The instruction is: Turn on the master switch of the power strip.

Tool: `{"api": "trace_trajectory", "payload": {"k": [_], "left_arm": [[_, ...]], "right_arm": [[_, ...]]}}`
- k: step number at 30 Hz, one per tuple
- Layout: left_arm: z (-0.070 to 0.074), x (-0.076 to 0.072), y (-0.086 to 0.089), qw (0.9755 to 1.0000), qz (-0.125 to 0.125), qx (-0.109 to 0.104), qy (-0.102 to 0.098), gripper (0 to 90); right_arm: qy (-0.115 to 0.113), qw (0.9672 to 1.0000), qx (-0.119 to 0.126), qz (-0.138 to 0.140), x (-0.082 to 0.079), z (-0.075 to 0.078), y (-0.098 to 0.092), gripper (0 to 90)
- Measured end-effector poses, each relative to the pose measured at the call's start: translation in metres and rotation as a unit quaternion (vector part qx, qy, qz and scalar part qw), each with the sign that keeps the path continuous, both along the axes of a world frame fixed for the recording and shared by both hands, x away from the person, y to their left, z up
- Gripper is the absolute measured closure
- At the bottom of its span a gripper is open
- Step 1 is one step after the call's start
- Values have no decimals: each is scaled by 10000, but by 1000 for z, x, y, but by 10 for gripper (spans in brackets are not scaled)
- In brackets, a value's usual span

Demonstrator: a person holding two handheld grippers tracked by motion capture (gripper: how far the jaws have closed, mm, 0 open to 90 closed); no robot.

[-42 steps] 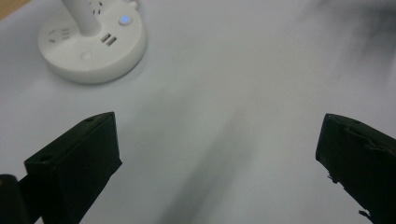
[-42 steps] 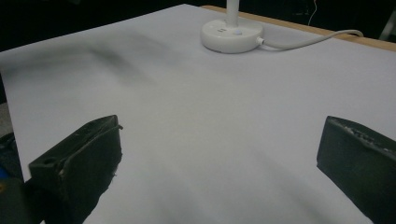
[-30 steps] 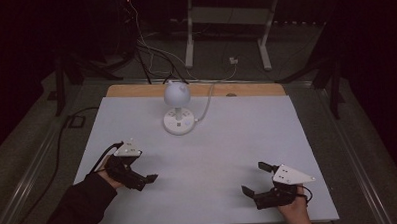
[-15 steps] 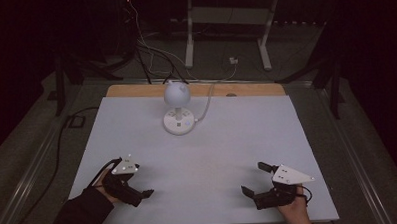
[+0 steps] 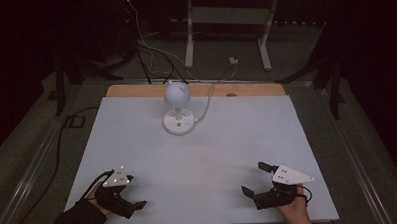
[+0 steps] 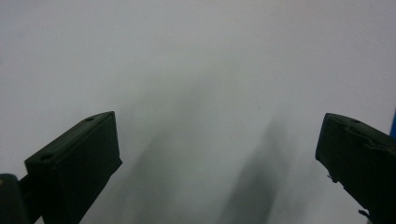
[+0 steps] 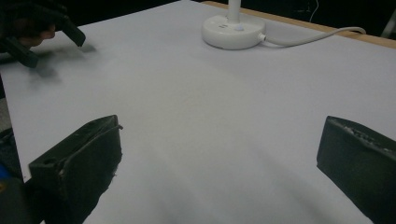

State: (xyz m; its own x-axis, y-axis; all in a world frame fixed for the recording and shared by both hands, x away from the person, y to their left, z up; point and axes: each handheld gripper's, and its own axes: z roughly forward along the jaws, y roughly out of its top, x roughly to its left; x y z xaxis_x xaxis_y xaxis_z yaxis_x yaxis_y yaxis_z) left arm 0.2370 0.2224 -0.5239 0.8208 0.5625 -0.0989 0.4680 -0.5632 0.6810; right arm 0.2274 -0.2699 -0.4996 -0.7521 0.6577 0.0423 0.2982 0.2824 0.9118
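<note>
Left gripper (image 5: 132,204) is held low at the near-left corner of the white rectangular table sheet (image 5: 137,139), jaws spread wide, nothing between them. Blank sheet and jaw shadows are seen in the left gripper view. A small white desk lamp with round base and globe head (image 5: 178,112) is stood at the far centre, its white cable (image 5: 206,104) run off the back edge. Right gripper (image 5: 253,181) is held at the near-right, jaws spread, empty.

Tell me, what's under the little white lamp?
The lamp stands on the white table, with its cord running off behind. Whatever lies beneath its round base is covered.
</note>
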Motion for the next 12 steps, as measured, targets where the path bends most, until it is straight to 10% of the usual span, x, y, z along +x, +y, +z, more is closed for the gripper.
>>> {"api": "trace_trajectory", "payload": {"k": [12], "left_arm": [[-4, -3, 4, 9999, 106, -124, 5, 3]], "right_arm": [[-11, 10000, -26, 31, 0, 0, 0, 0]]}}
